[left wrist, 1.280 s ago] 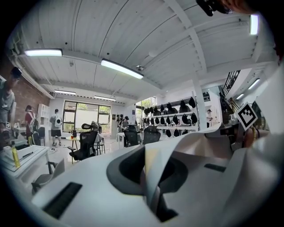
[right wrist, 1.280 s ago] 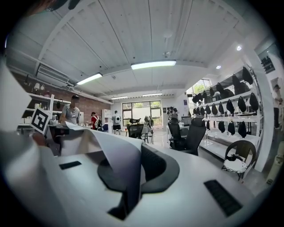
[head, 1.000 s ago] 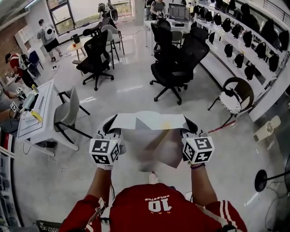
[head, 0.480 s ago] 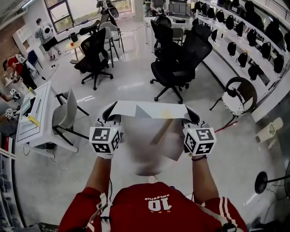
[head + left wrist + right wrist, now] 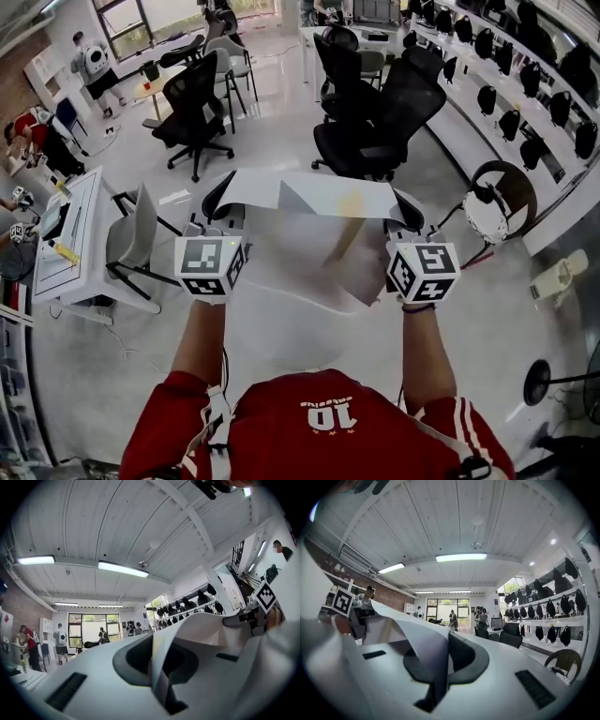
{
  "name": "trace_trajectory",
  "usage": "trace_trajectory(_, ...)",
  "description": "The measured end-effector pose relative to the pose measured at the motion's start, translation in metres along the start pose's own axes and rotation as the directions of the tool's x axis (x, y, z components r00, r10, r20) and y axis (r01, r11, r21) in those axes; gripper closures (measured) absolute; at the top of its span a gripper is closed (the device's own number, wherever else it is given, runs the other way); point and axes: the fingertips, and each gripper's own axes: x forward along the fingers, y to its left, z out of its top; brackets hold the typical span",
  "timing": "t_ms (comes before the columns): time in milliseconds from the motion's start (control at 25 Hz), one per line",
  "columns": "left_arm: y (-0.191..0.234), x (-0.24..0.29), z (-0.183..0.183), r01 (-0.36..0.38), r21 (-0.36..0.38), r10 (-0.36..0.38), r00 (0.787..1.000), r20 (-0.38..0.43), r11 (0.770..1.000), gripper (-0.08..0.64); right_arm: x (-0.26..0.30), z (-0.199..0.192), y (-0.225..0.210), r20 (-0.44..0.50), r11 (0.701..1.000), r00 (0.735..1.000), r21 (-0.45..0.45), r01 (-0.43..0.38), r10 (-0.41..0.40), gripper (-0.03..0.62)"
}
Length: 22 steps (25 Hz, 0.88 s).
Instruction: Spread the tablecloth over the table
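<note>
A white tablecloth (image 5: 309, 248) hangs in the air in front of me, its top edge stretched between both grippers. My left gripper (image 5: 218, 197) is shut on the cloth's left corner and my right gripper (image 5: 404, 206) is shut on the right corner. A yellowish mark shows near the top edge. In the left gripper view the cloth (image 5: 211, 634) is pinched between the jaws of the left gripper (image 5: 159, 665) and runs off to the right. In the right gripper view the cloth (image 5: 410, 632) rises leftward from the closed right gripper (image 5: 443, 670). Both point about level.
A white table (image 5: 89, 211) with small items stands at the left, with a grey chair (image 5: 131, 234) beside it. Black office chairs (image 5: 370, 117) stand ahead, another (image 5: 192, 98) to the left. A round-backed chair (image 5: 492, 202) is at the right. People stand at the far left.
Both grippers have risen and moved forward together, carrying the cloth. The cloth's top edge sits higher and its lower part swings more loosely below.
</note>
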Motion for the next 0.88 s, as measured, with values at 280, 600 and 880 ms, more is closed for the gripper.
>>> trace_trajectory(280,0.007,0.007,0.018,-0.015,0.074,0.012,0.999,0.051,0.997,0.549,0.013,0.027,-0.006,0.063,1.000,0.998,-0.025,-0.008,0.010,0.575)
trace_trajectory(600,0.013,0.003,-0.031,-0.018,0.014,0.018,0.999,-0.031,1.000,0.549,0.026,-0.022,0.005,-0.034,0.999,0.999,-0.003,-0.036,0.036,0.575)
trace_trajectory(880,0.003,-0.007,-0.086,0.005,-0.037,-0.010,0.991,-0.135,0.999,0.549,0.024,-0.067,0.009,-0.130,0.999,0.991,0.025,-0.029,0.032,0.575)
